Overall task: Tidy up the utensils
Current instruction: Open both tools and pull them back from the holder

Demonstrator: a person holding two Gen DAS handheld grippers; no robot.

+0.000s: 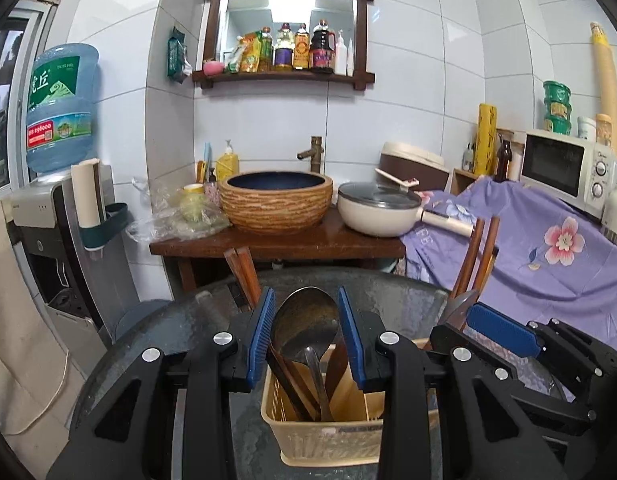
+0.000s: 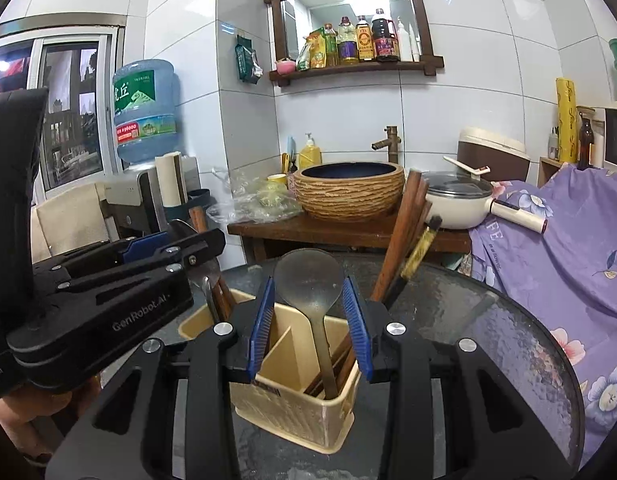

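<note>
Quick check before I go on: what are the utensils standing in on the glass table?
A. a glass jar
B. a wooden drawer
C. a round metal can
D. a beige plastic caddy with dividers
D: the metal ladle and chopsticks stand in a beige, divided plastic caddy on the glass table.

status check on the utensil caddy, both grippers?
Left gripper and right gripper: jaws apart, nothing clamped. Each lined up on a metal spoon standing in the beige caddy with chopsticks. Grippers close together.
</note>
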